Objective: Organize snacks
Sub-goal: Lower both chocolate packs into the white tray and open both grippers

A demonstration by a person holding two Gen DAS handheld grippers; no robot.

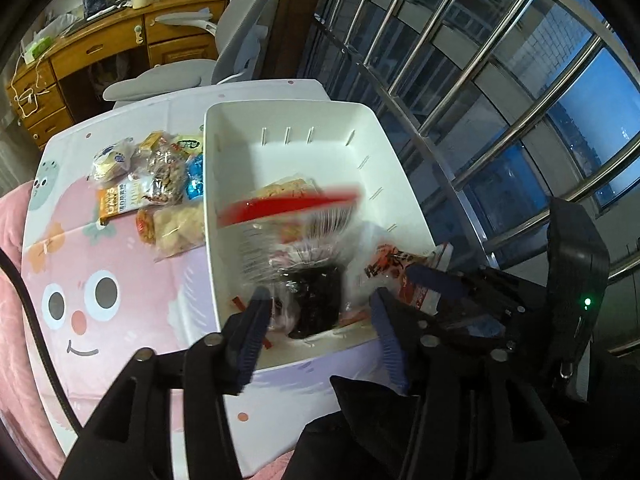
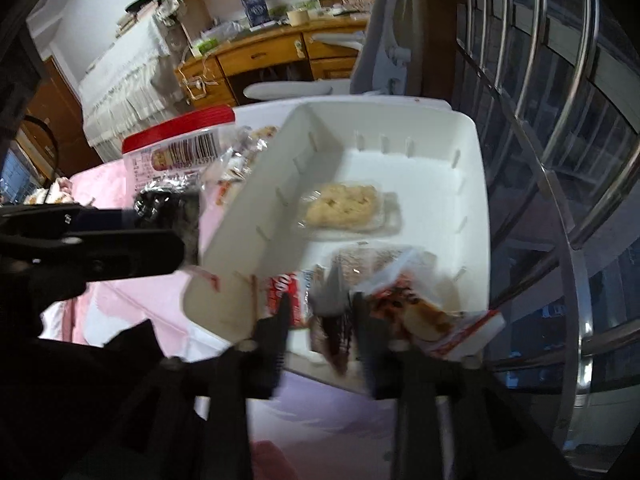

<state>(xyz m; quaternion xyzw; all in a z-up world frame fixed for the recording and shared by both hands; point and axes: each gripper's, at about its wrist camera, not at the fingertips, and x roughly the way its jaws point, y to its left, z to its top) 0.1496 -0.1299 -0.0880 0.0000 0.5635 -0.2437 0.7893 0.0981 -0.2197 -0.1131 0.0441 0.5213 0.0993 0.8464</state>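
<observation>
Left tongs (image 1: 320,320) spread wide, seemingly to drop red-topped packet (image 1: 288,216) into white bin (image 1: 224,128). Right tongs (image 2: 322,320), lower centre: cannot tell whether gripping.

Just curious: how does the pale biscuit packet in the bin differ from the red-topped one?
The biscuit packet lies flat on the white bin floor; the red-topped packet is upright in the air. The biscuit packet is clear and pale; the red-topped packet shows a barcode. Both are snacks.
</observation>
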